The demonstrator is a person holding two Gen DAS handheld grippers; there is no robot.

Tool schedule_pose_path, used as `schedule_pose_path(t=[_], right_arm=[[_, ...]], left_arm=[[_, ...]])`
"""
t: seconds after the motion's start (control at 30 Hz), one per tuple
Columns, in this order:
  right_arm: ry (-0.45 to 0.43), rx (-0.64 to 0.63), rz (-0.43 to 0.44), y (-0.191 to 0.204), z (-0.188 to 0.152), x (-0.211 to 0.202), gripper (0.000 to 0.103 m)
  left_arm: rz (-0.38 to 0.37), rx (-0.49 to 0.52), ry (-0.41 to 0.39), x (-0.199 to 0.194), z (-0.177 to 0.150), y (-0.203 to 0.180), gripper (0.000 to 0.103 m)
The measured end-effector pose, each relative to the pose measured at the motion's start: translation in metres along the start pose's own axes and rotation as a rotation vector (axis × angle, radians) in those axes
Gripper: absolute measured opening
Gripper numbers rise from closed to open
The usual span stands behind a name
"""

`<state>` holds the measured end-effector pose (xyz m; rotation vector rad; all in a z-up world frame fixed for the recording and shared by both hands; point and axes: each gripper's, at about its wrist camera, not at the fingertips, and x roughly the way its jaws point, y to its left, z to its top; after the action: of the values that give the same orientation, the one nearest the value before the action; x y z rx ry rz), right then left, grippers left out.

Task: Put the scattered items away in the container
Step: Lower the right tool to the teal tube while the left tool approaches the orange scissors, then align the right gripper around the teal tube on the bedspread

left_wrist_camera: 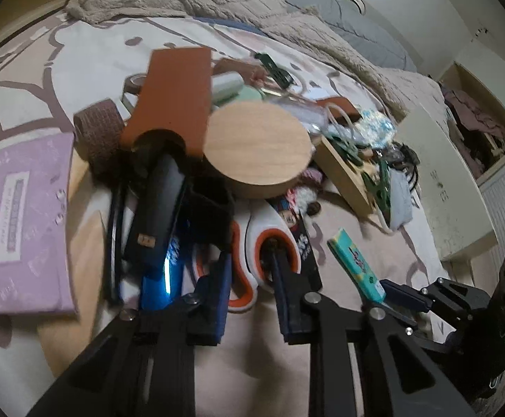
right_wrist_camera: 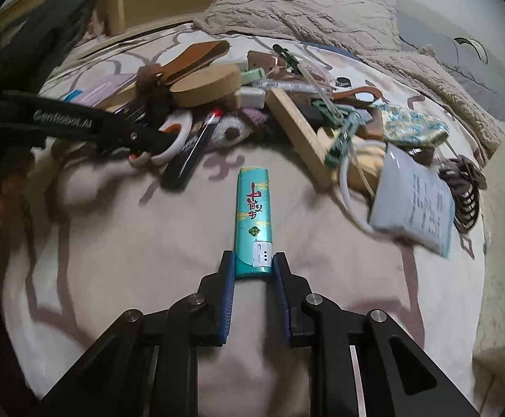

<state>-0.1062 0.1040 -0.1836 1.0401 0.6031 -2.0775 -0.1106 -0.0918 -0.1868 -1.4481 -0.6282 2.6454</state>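
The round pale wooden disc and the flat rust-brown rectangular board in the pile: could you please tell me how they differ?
The round pale wooden disc is circular and light, with visible grain; the flat rust-brown rectangular board is long, straight-edged and darker. The disc lies on top, overlapping the board's edge. Both rest in the clutter on the patterned bedspread.

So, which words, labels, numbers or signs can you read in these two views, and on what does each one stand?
"GenRobot.AI": on the arm of the left tool.
"1" with three dots: white sticker on the teal box between the pads of the right tool.
Red characters on the teal box: not readable for me.
Purple packet, grey printed packet, black strip: print too blurred.
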Motion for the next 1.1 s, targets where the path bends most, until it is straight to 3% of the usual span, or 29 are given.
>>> schedule_pose_path(t=[0.43,0.7,0.93,1.1], right_arm=[[0.006,0.073,0.032,-0.020,-0.060,-0.039,0.022],[-0.008,0.081,-0.027,-0.026,-0.075,-0.055,0.022],[-0.015,0.127,-0.038,-0.041,-0.082,-0.055,0.022],[-0.037,0.098,-0.063,-0.036,-0.084,-0.050,0.022]], left_arm=[[-0.037,0.088,0.065,-0.019,-0.046,-0.020,0.019],[-0.089,0.276,0.101,-0.020,-0.071,-0.063,0.019],[-0.127,0.379,0.125,-0.019,-0.082,-0.086,0.020],[-0.086,0.429,0.105,-0.024,-0.083,-0.094,0.035]])
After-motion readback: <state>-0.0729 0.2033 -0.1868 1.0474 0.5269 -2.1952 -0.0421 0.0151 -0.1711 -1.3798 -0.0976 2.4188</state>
